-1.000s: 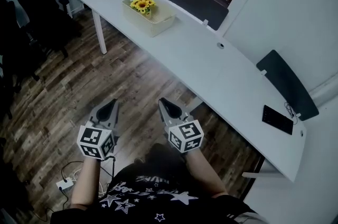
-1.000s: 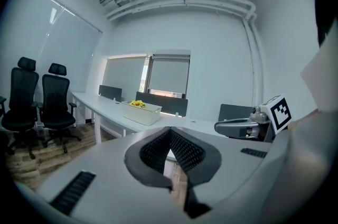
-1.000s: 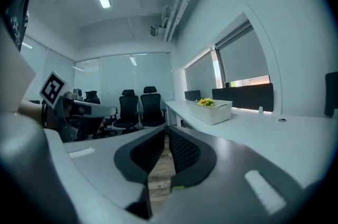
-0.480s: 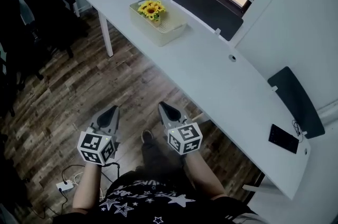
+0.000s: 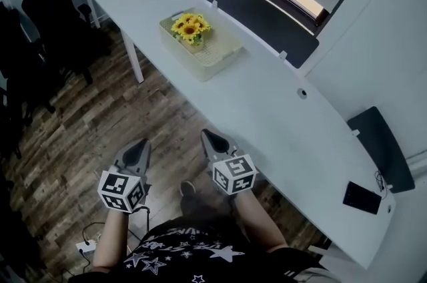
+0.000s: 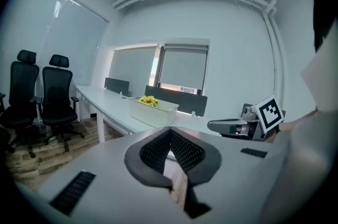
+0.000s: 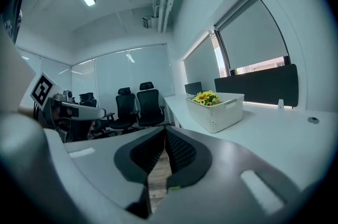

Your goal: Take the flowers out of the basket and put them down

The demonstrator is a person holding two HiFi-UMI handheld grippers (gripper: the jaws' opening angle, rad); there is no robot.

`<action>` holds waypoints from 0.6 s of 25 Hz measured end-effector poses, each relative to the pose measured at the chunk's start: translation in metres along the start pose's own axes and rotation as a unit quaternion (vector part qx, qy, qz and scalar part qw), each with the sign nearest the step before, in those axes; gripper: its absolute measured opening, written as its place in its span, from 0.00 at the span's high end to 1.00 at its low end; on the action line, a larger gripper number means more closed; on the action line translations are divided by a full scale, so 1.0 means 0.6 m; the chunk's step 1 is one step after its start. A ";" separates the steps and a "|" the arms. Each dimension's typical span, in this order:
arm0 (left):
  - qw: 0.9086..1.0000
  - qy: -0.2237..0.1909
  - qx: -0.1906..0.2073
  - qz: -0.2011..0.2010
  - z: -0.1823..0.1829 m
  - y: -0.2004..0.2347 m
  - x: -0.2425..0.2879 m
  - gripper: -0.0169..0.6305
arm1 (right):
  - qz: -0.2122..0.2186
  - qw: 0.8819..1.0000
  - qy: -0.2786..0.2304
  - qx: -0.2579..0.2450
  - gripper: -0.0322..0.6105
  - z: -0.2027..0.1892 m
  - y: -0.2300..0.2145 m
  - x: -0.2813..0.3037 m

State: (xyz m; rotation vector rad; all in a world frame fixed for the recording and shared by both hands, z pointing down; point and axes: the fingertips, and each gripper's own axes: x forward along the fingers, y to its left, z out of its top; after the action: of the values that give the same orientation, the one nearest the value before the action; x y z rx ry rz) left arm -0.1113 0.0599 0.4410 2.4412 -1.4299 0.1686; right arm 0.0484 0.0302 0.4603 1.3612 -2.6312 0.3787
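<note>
Both grippers are empty with jaws together. In the left gripper view the left gripper (image 6: 170, 132) has its pads meeting at the tip with nothing in them. The right gripper view shows the same for the right gripper (image 7: 164, 130): pads closed, only floor behind them.

From the head view I hold the two side by side, apart from each other, low and near my body over the wood floor (image 5: 100, 121). The right one is just beside the near edge of the long white table (image 5: 280, 108).

The flowers (image 5: 189, 28), yellow sunflower heads, sit in the far-left end of the basket (image 5: 217, 60). They are not taken out yet. The basket is white with perforated walls and stands on the table toward its left half, close to the near edge, well apart from both grippers.

Dark divider panels (image 5: 260, 18) run along the table's far side. Black office chairs (image 5: 50, 1) stand on the far left. A flat black device (image 5: 361, 197) lies at the table's right end.
</note>
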 end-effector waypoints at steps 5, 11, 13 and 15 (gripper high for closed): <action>1.000 0.011 -0.008 0.011 0.005 0.020 0.046 0.96 | 0.000 1.000 0.004 0.010 0.94 0.014 -0.044 0.038; 1.000 0.001 -0.004 0.008 0.035 0.023 0.096 0.96 | 0.003 1.000 0.005 0.015 0.94 0.028 -0.097 0.076; 1.000 0.000 0.001 0.013 0.042 0.025 0.111 0.96 | 0.003 1.000 -0.001 0.015 0.94 0.039 -0.117 0.090; 1.000 0.000 0.003 0.019 0.046 0.030 0.125 0.96 | 0.005 1.000 -0.008 0.016 0.94 0.051 -0.133 0.102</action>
State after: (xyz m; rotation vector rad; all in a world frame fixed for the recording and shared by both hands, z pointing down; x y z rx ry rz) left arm -0.0913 -0.0195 0.4372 2.4195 -1.4790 0.1799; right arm 0.0777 -0.0705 0.4583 1.3672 -2.6569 0.4135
